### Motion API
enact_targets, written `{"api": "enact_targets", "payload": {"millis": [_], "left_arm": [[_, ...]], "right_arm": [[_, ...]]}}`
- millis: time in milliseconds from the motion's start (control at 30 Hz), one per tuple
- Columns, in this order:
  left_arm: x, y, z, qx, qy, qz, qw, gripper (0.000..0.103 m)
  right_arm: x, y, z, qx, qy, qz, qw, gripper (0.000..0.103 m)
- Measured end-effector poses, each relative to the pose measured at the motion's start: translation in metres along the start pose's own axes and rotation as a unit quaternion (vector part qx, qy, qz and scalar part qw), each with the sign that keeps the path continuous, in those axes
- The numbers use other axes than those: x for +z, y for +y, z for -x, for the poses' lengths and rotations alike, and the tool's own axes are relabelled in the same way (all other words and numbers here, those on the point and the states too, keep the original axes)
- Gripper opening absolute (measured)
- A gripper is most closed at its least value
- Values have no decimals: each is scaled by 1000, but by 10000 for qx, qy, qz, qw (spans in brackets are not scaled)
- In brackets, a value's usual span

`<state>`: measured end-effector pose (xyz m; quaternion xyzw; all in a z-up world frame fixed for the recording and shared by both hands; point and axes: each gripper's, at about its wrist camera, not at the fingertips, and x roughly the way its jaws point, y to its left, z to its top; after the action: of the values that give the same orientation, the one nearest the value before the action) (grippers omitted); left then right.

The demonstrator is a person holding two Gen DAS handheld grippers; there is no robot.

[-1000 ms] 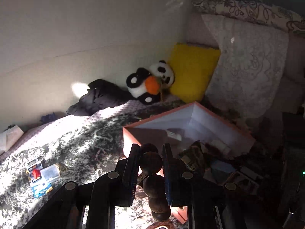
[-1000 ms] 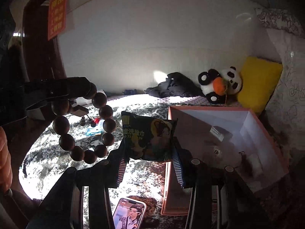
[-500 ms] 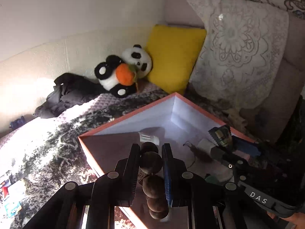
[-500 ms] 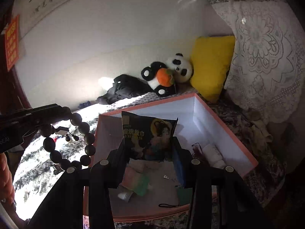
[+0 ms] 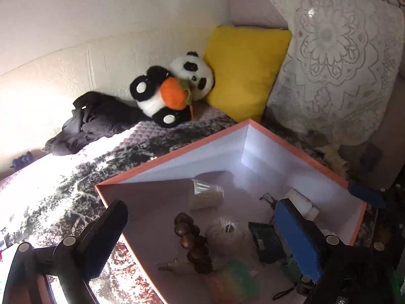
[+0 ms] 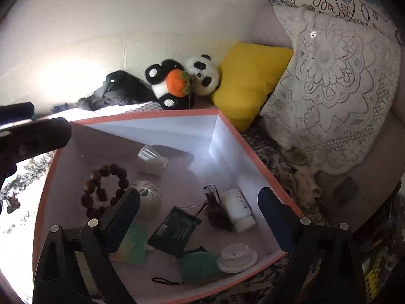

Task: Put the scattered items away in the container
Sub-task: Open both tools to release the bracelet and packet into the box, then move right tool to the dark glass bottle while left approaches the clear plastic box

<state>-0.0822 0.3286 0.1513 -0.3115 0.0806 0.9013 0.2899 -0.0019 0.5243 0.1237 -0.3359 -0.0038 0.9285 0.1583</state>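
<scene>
An orange-rimmed white box (image 5: 177, 152) (image 6: 263, 167) sits on the patterned bed. Inside lie a dark wooden bead bracelet (image 5: 193, 243) (image 6: 101, 192), a dark green snack packet (image 6: 174, 230) (image 5: 265, 243), a twine ball (image 6: 148, 197) (image 5: 224, 233), a plastic cup (image 5: 206, 195) (image 6: 150, 162), a white bottle (image 6: 238, 210) and a white lid (image 6: 236, 257). My left gripper (image 5: 205, 230) is open and empty above the box. My right gripper (image 6: 200, 212) is open and empty above the box. The left gripper's finger shows at the left of the right wrist view (image 6: 33, 139).
A panda plush (image 5: 174, 91) (image 6: 184, 81), a yellow cushion (image 5: 243, 71) (image 6: 250, 78) and a lace pillow (image 5: 329, 58) (image 6: 329, 86) line the wall behind the box. Dark clothing (image 5: 93, 119) lies left of the panda. Small items lie on the bed at far left (image 6: 11, 202).
Both grippers moved over the box and opened. The bead bracelet left the left gripper and the snack packet left the right gripper; both now lie in the box.
</scene>
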Motion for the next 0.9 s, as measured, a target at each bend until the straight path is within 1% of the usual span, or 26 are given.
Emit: {"api": "enact_targets", "payload": {"millis": [100,167,267,367,467,567,667,733,800,900], "left_arm": [[-3,21,17,86,-82,199,9997,97],[-10,38,33,208,-151,313,9992,97],[-30,71,58,444,-169,526,9975,97],[-58,112,79,785,-96,780,9938,97],[-90,161,97,1158,51,1136,9867,97],[-122,214,111,1570,214,1503,9758,97],[-154,264,120,1846,374,1857,9644,97],[-171,293,120,1944,482,2035,9584,97],[-187,314,117,2017,572,2139,9541,97],[-204,339,106,2006,660,2288,9503,97]], "right_arm": [[4,5,9,104,-123,-160,9997,96],[8,13,18,212,-249,-231,9992,96],[15,35,36,567,-477,-310,9968,97],[19,72,55,1094,-663,-247,9915,98],[17,125,65,1519,-675,96,9860,99],[10,184,65,1921,-466,499,9790,99],[-3,244,58,2446,-113,900,9654,98],[-14,283,51,2667,118,1199,9562,94],[-25,322,41,2803,329,1533,9470,82],[-43,370,21,3001,621,1864,9335,77]]}}
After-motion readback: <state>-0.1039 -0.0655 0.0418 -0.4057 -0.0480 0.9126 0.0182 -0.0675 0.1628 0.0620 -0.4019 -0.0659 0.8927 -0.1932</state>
